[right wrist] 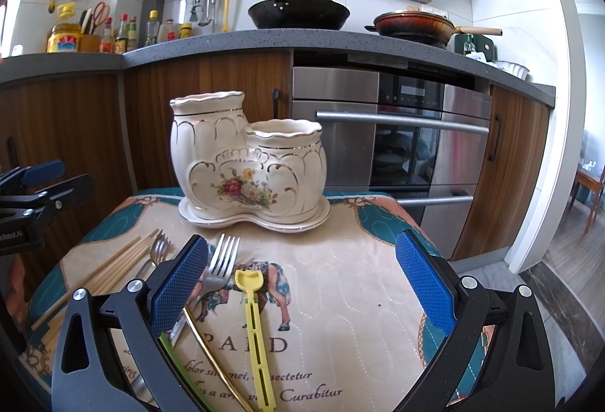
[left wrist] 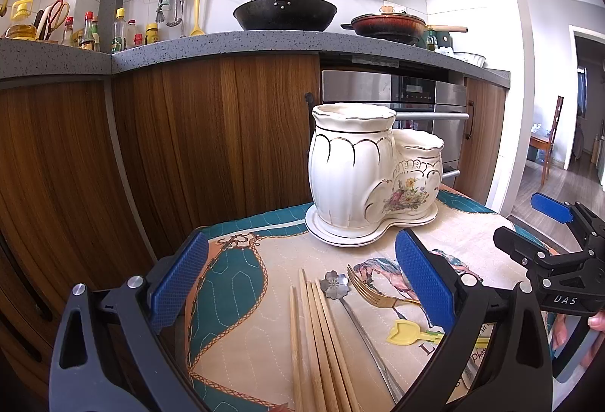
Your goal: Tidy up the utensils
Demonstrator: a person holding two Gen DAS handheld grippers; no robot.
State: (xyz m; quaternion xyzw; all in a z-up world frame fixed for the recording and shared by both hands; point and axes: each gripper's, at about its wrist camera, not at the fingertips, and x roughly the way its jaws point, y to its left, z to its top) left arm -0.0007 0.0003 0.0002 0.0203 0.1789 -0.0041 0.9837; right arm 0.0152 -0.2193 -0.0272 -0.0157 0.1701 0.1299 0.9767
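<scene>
Blue-padded fingers of the left gripper [left wrist: 300,283] stood wide apart and empty over a printed cloth [left wrist: 242,336], framing the utensils laid out on it. From left to right lay a bundle of wooden chopsticks [left wrist: 321,344], a flower-headed spoon [left wrist: 334,285], a gold fork [left wrist: 368,289] and a yellow plastic fork [left wrist: 406,332], none of them touched. Beyond them, at the cloth's far edge, a white two-pot ceramic holder [left wrist: 363,170] sat upright on its matching tray [left wrist: 340,238]. To the right, the right gripper [right wrist: 300,283] hovered equally spread and empty; in its own view the yellow fork lay between its fingers, just right of a silver fork [right wrist: 221,260]. Wooden kitchen cabinets [left wrist: 170,132] filled the background.
</scene>
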